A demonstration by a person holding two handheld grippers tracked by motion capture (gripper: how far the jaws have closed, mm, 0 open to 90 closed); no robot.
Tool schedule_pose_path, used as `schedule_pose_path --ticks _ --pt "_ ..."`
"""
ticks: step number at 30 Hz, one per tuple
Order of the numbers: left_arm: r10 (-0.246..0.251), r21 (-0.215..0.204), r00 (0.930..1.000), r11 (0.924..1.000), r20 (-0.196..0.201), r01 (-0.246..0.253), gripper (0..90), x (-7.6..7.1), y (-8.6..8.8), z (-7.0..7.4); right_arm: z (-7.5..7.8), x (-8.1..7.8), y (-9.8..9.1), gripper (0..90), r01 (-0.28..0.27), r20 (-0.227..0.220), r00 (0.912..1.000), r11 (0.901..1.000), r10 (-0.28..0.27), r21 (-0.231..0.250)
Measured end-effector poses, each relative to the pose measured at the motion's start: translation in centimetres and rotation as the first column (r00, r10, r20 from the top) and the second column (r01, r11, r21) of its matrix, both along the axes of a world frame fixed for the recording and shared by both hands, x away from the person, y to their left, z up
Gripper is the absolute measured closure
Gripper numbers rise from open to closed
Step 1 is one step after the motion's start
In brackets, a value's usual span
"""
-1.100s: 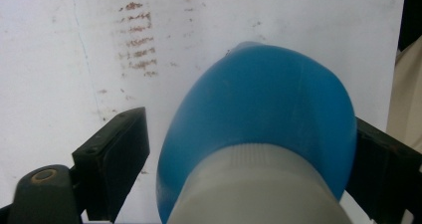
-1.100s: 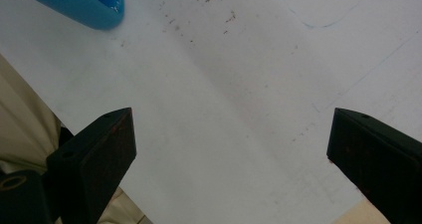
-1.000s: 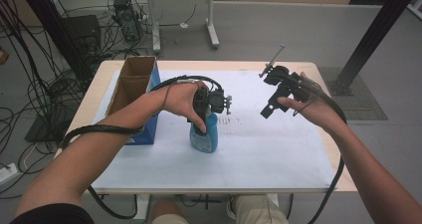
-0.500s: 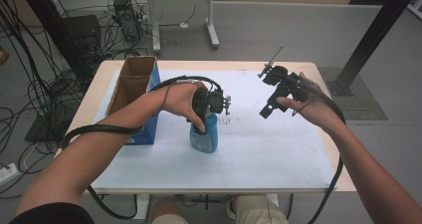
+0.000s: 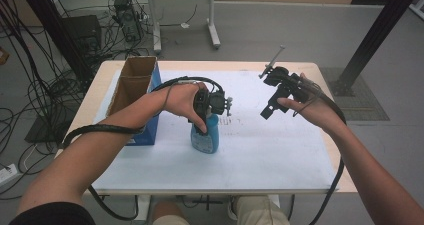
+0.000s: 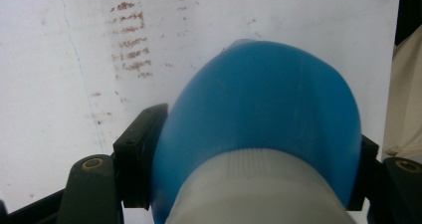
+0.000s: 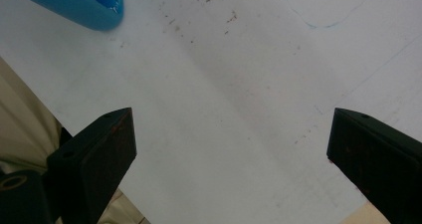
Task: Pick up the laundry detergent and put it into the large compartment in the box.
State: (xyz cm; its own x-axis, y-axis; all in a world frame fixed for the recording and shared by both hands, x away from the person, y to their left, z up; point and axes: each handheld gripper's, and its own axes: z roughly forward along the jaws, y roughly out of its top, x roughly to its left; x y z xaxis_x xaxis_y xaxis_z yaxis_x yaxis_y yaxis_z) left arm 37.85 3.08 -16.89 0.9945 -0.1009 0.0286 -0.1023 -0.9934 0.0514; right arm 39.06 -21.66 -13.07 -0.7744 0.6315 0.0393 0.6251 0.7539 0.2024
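Now pinching blue bottle (image 6: 259, 114) between left gripper (image 6: 249, 159) jaws, just closed; right gripper (image 7: 229, 149) jaws spread wide above white worktop (image 7: 239, 84).

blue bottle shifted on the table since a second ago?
No. The blue bottle stands at the same spot beside the cardboard box. The left claw has just been closing, its pads now pressing the bottle.

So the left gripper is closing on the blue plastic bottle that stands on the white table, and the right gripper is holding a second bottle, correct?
Not quite. The right gripper holds nothing: the right gripper view shows its jaws wide apart over the bare white table. The left gripper has indeed just been closing on the blue plastic bottle, which stands on the table.
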Motion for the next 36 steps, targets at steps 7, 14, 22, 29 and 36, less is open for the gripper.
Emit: schedule_pose_path --ticks 7,14,22,29,36 --pt "-0.006 0.000 1.0000 1.0000 -0.007 0.006 32.3 0.09 0.01 0.07 -0.03 0.01 0.03 5.2 0.004 -0.002 1.0000 1.0000 -0.004 0.000" --pt "0.002 -0.010 0.9999 1.0000 -0.016 -0.002 34.1 0.24 0.53 0.14 -0.12 0.05 0.33 5.2 -0.003 -0.003 1.0000 1.0000 0.003 -0.001" --pt "-0.004 0.001 0.9999 1.0000 -0.017 0.004 34.5 0.27 0.29 0.19 -0.22 0.11 0.52 5.2 -0.006 -0.004 1.0000 1.0000 0.006 -0.002" --pt "-0.003 0.001 0.9998 1.0000 -0.019 0.003 34.6 0.31 0.31 0.19 -0.32 0.26 0.45 5.2 -0.002 -0.008 1.0000 1.0000 0.002 -0.001" --pt "-0.004 0.012 0.9997 0.9999 -0.025 0.005 35.3 0.38 0.03 0.24 -0.33 0.26 0.49 5.2 -0.007 -0.007 1.0000 1.0000 0.007 0.001"
